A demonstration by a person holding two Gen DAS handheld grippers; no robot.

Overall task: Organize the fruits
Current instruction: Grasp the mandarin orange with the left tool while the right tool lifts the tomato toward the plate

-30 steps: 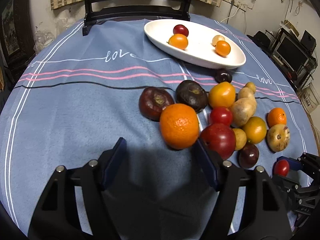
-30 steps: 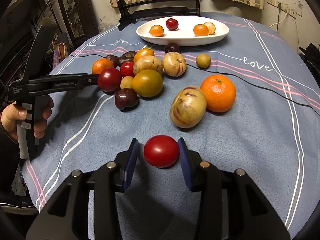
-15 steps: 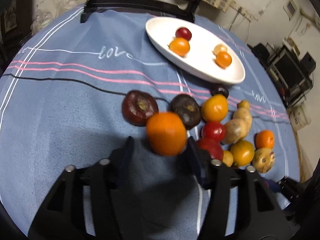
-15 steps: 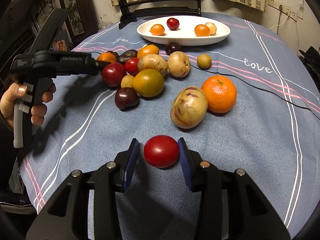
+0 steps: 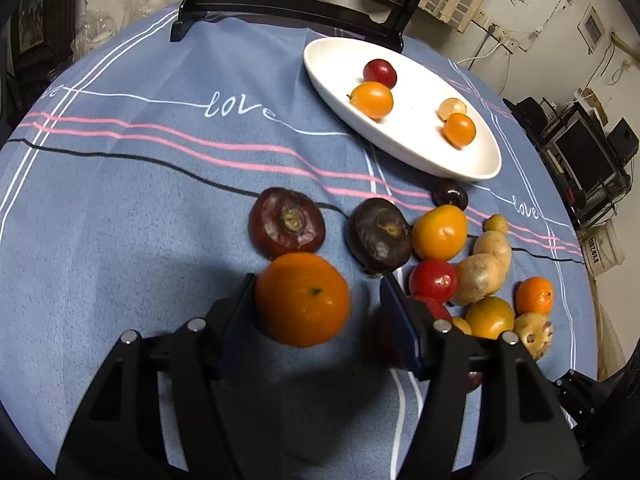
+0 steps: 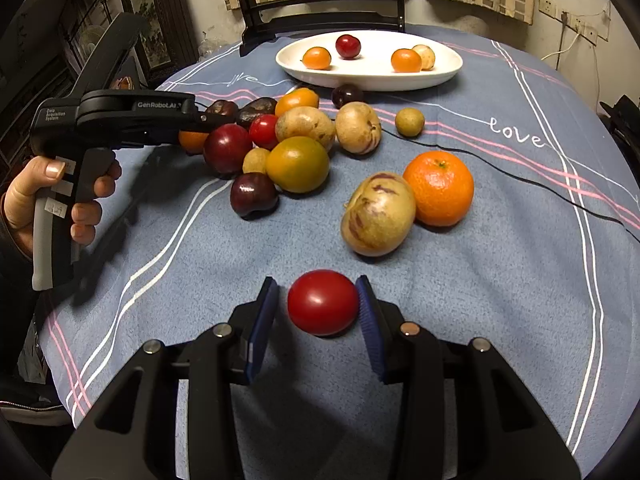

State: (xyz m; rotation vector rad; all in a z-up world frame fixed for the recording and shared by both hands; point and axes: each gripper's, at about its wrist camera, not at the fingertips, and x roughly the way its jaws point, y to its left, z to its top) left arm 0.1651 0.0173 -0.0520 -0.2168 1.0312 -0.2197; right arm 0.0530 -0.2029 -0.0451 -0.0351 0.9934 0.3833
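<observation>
A white oval plate (image 5: 476, 164) (image 6: 448, 70) at the far side holds several small fruits. A pile of mixed fruits lies on the blue cloth in front of it. My left gripper (image 5: 318, 312) is open around an orange tangerine (image 5: 303, 299); its left pad is close to the fruit and the right pad stands apart. My right gripper (image 6: 318, 312) is open around a red tomato (image 6: 322, 302) resting on the cloth, with small gaps at both pads. The left gripper also shows in the right wrist view (image 6: 192, 124), reaching into the pile.
Two dark mangosteens (image 5: 287, 223) (image 5: 379, 234) lie just beyond the tangerine. A second tangerine (image 6: 439, 187) and a striped pepino melon (image 6: 378, 214) lie ahead of the right gripper. A black stand (image 5: 288, 4) is behind the plate.
My left gripper moved forward so the tangerine now lies between its fingers. The right gripper and tomato have stayed in place.
</observation>
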